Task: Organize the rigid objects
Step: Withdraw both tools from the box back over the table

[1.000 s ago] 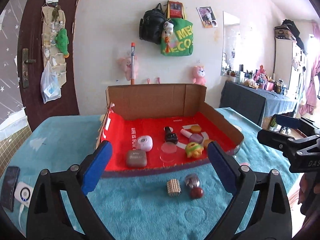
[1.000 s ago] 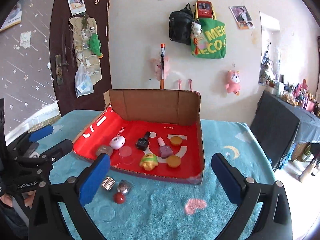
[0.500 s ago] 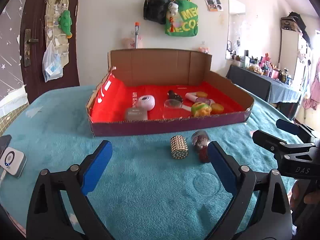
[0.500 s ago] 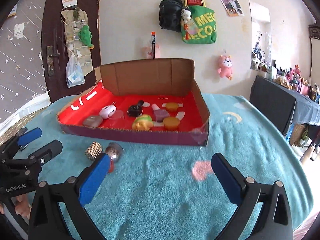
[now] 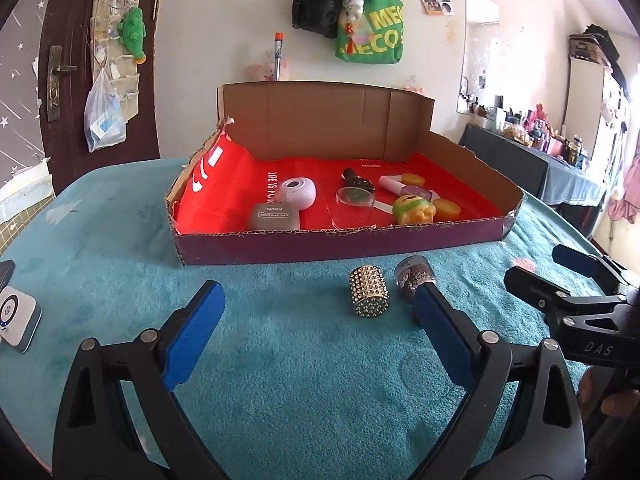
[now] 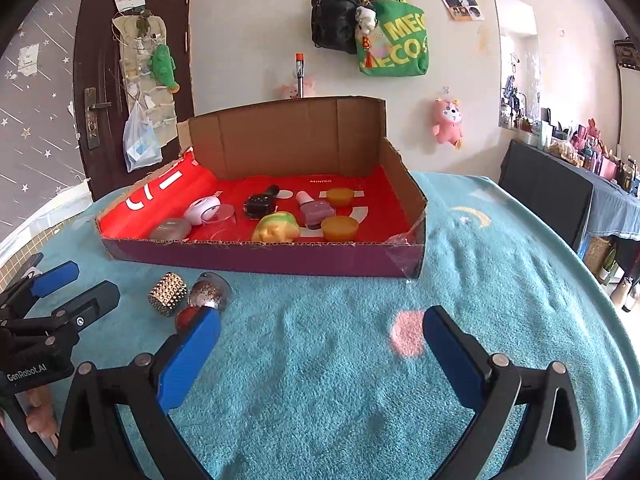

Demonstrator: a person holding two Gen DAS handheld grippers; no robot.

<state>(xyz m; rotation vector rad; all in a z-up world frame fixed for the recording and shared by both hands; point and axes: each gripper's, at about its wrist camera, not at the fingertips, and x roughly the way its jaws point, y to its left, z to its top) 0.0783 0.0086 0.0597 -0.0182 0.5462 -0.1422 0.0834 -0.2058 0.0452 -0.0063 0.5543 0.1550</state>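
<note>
A low cardboard box [image 5: 320, 242] [image 6: 256, 258] with a red lining stands on the teal cloth and holds several small items. In front of it lie a gold studded cylinder [image 5: 369, 291] [image 6: 167, 294] and a glittery bottle [image 5: 412, 278] [image 6: 208, 293] with a red cap [image 6: 187, 317]. My left gripper [image 5: 316, 344] is open low over the cloth, the cylinder just ahead between its fingers and the bottle at its right fingertip. My right gripper [image 6: 320, 358] is open over bare cloth, the bottle's cap at its left fingertip. Each gripper shows in the other's view.
Inside the box are a grey case [image 5: 275, 216], a white round case [image 5: 297, 194], a clear lid [image 5: 354, 210], a yellow-green toy [image 5: 414, 210], nail polish [image 6: 314, 210] and orange cups [image 6: 340, 227]. A white device [image 5: 16, 314] lies at the left edge.
Both grippers have dropped from above the box to just over the cloth and moved closer to the cylinder and bottle. Both stay open.
</note>
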